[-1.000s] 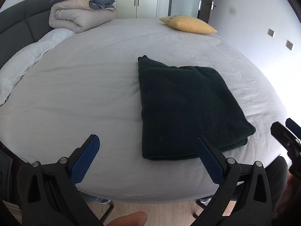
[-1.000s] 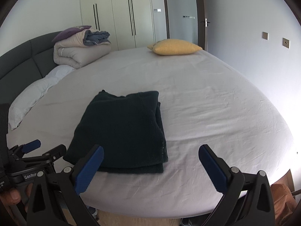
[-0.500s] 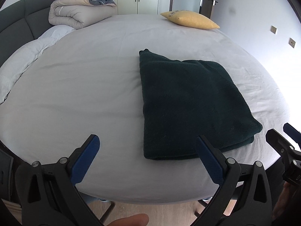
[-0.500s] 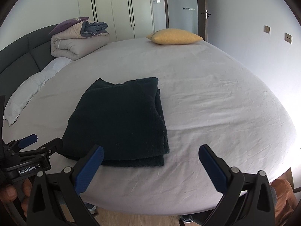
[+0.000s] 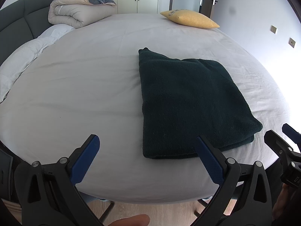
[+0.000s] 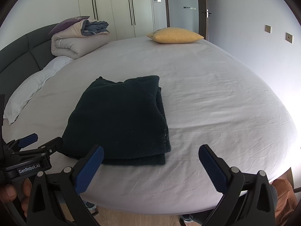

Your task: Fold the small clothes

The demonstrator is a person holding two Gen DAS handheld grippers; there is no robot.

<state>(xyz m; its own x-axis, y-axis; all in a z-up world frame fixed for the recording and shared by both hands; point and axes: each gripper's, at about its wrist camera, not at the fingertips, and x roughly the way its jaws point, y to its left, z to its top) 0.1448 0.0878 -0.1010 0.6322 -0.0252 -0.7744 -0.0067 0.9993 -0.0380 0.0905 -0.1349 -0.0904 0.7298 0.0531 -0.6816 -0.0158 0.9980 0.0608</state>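
Note:
A dark green knitted garment (image 5: 190, 101) lies folded into a neat rectangle on the bed's grey sheet (image 5: 84, 86); it also shows in the right wrist view (image 6: 122, 118). My left gripper (image 5: 146, 150) is open and empty, hovering at the near bed edge, its right fingertip level with the garment's near edge. My right gripper (image 6: 150, 158) is open and empty, just short of the garment's near right corner. Each gripper shows at the edge of the other's view: the right one (image 5: 282, 141), the left one (image 6: 39, 141).
A yellow pillow (image 6: 175, 35) lies at the far side of the bed. Rolled duvets (image 6: 79, 37) and a white pillow (image 6: 32, 88) sit by the dark headboard (image 6: 18, 50) on the left. Wardrobes and a door stand behind. Wooden floor shows below the near bed edge.
Both grippers have moved slightly, so the garment sits a little lower and nearer in both views. The garment itself has not moved. Both grippers stay open.

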